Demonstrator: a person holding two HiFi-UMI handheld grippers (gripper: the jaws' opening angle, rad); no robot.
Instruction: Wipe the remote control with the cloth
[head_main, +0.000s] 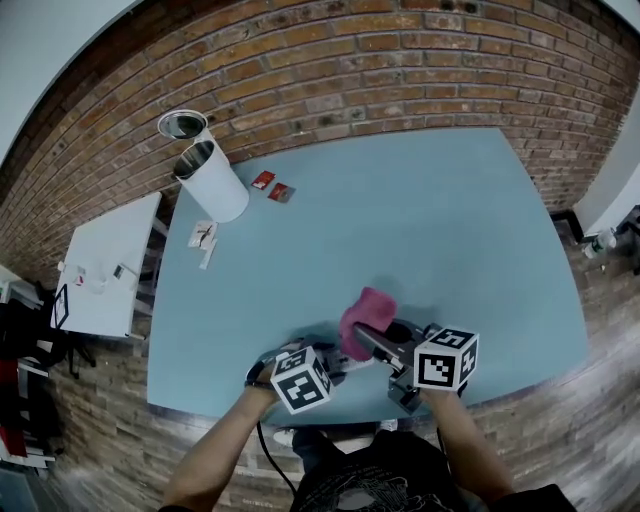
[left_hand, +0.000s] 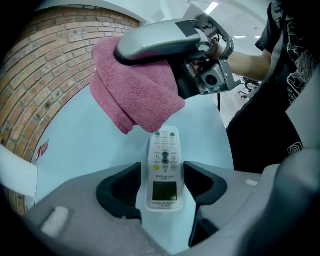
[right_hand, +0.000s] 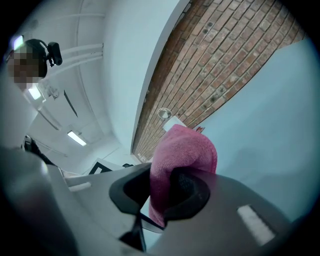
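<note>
Blue table bears the remote at its near edge, between the left gripper's 2 parted jaws, neither touching it, while the right gripper pinches the cloth just beyond; best clamp the remote first, then wipe lengthwise.

Cloth: pink, soft nubby pile, matt. Remote: white hard plastic, smooth, slight sheen; its small screen dull green. Table: pale blue top, smooth, matt. Wall: rough red brick, pale mortar. Left gripper: grey matt plastic shell, pads black and dull. Bin: smooth white side, shiny metal rim
</note>
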